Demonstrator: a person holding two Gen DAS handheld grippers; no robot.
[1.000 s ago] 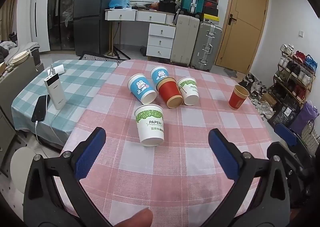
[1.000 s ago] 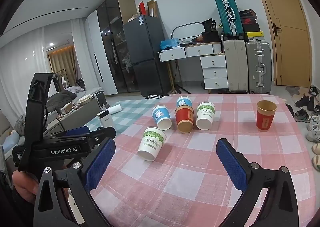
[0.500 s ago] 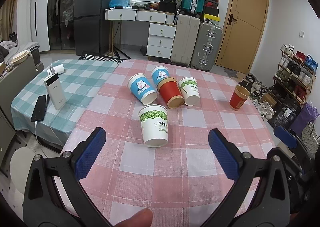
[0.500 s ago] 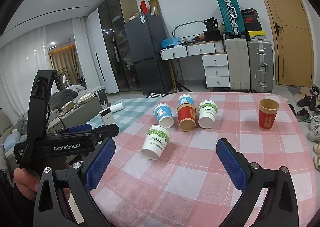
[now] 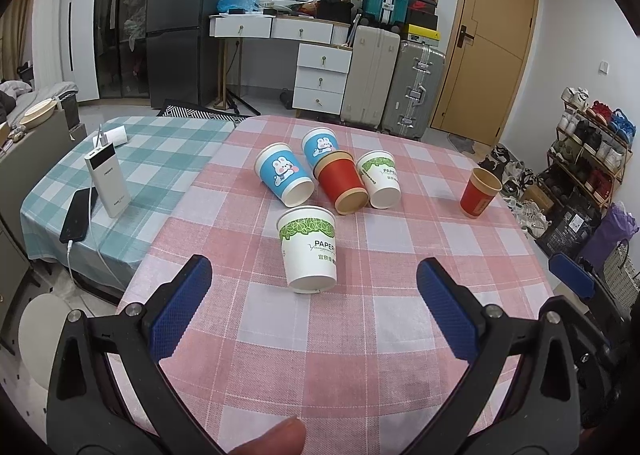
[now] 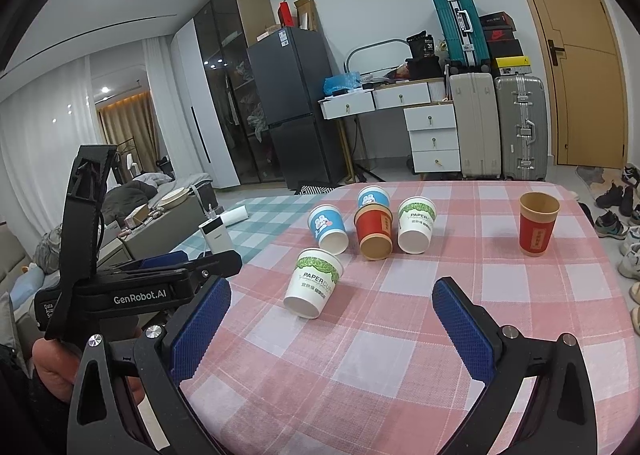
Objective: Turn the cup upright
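Left wrist view: my left gripper (image 5: 314, 305) is spread wide and empty, just short of the white leaf-print cup (image 5: 309, 252) lying on its side on the pink checked table (image 5: 360, 355), closed base toward me and mouth away. Taking that cup as landmark, to its left the table edge (image 5: 160, 239) drops off near it, behind it four more tipped cups (image 5: 346, 179) crowd close, and to its right is open cloth as far as the upright red cup (image 5: 478, 193). I judge that a glancing pinch could roll the cup leftward off the edge or into that cluster; my right gripper (image 6: 332, 329), likewise spread and empty, hangs over the table's near side.
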